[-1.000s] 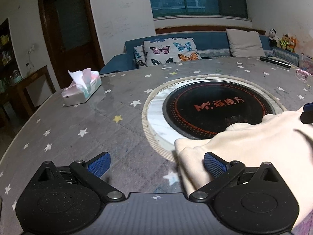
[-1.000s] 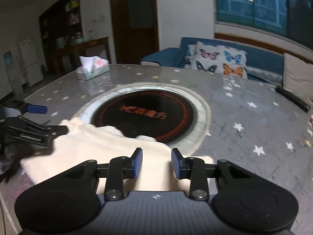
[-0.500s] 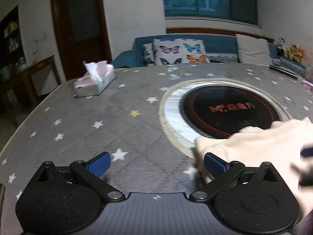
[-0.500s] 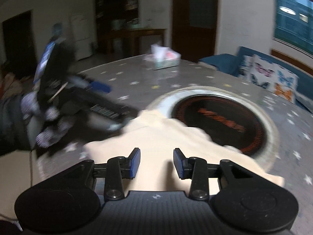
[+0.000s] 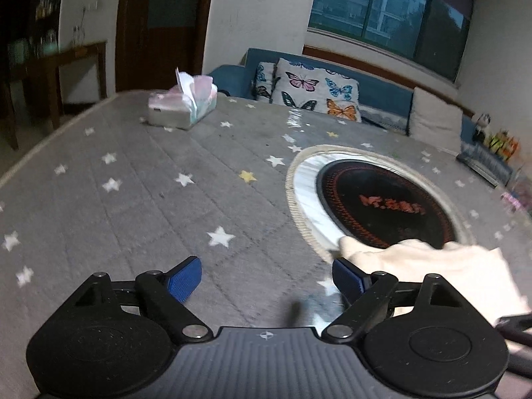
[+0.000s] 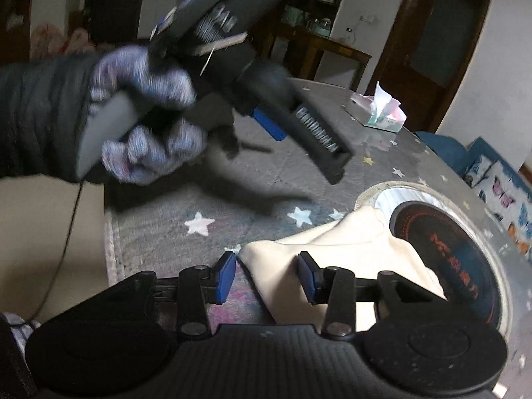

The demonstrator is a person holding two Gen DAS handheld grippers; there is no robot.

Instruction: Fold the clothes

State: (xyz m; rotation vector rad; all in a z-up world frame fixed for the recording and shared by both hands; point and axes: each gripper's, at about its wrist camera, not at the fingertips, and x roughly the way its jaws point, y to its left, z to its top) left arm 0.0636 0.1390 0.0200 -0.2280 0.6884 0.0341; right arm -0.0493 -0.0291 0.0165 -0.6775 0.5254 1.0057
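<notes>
A cream garment [image 6: 349,259] lies folded on the grey star-patterned tablecloth, partly over the round black cooktop [image 6: 449,259]. My right gripper [image 6: 266,274] is open, its jaws either side of the garment's near corner. My left gripper [image 5: 266,277] is open and empty above bare cloth; the garment [image 5: 432,266] lies just right of its right finger. In the right wrist view the left gripper [image 6: 299,123] is held raised by a gloved hand [image 6: 146,123], blurred.
A tissue box [image 5: 183,108] stands at the table's far left. The cooktop [image 5: 382,202] sits in a pale ring at the table's middle. A blue sofa with butterfly cushions [image 5: 316,89] lies beyond. The table edge [image 6: 109,232] is near the right gripper.
The left gripper has drawn away left and lifted off the garment. The right gripper has swung left to the garment's near corner and opened a little wider.
</notes>
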